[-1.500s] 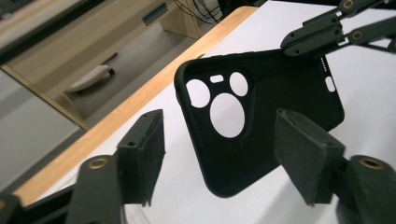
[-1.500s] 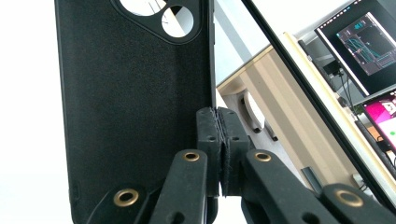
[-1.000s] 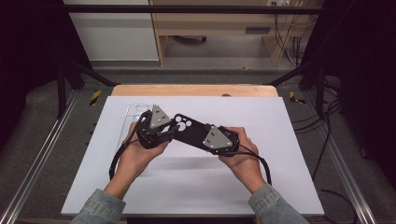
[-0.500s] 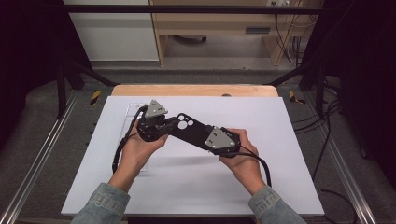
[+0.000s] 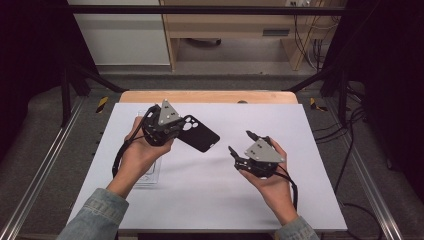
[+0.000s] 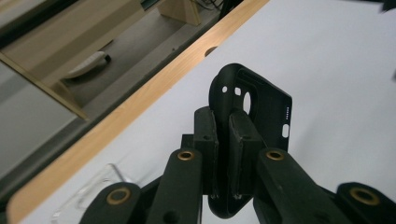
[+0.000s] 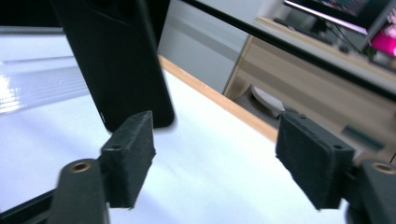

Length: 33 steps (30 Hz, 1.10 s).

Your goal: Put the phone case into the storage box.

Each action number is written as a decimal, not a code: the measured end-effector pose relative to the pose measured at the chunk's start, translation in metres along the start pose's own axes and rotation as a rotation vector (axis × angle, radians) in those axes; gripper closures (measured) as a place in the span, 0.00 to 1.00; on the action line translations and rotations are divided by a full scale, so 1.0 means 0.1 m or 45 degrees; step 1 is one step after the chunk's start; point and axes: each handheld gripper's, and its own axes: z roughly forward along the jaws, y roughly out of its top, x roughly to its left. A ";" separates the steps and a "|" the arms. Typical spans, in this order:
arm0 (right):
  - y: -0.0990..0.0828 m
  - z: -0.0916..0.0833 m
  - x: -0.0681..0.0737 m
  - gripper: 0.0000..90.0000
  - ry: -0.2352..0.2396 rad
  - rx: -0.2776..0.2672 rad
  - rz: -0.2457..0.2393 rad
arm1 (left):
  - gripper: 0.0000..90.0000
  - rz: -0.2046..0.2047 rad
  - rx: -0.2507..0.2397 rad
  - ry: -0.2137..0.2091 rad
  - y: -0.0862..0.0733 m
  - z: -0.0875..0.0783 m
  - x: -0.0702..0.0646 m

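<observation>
Above the white table, left tool pinches an unbranded black phone case; right tool, just opened, stands spread.

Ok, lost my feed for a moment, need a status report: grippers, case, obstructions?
Left hand-held gripper shut on black phone case, held above white table. Right hand-held gripper jaws just opened, nothing between them. Clear case beside left hand, not obstructing.

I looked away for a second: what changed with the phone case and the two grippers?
The right gripper has just opened its jaws, let go of the black phone case and drawn back to the right. The left gripper stays shut on the case, above the white table.
</observation>
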 end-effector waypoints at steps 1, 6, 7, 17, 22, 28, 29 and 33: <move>-0.05 -0.03 -0.02 0.28 -0.003 -0.004 0.032 | 0.92 0.022 0.006 0.015 0.01 -0.02 0.01; -0.36 -0.17 -0.14 0.20 -0.028 -0.014 0.194 | 0.92 0.068 0.023 0.064 0.07 -0.10 0.10; -0.42 -0.19 -0.16 0.18 -0.031 -0.007 0.216 | 0.92 0.078 0.025 0.074 0.08 -0.12 0.12; -0.72 -0.38 -0.27 0.08 -0.033 -0.023 0.388 | 0.92 0.106 0.027 0.136 0.17 -0.25 0.33; -0.76 -0.42 -0.25 0.13 -0.014 -0.021 0.325 | 0.92 0.145 0.030 0.175 0.16 -0.34 0.41; -0.83 -0.44 -0.24 0.15 -0.015 -0.019 0.316 | 0.92 0.181 0.038 0.225 0.08 -0.46 0.58; -0.83 -0.44 -0.24 0.15 -0.010 -0.012 0.311 | 0.92 0.187 0.034 0.229 0.07 -0.48 0.60; -0.87 -0.45 -0.28 0.13 -0.012 0.002 0.315 | 0.92 0.219 0.027 0.248 0.04 -0.58 0.61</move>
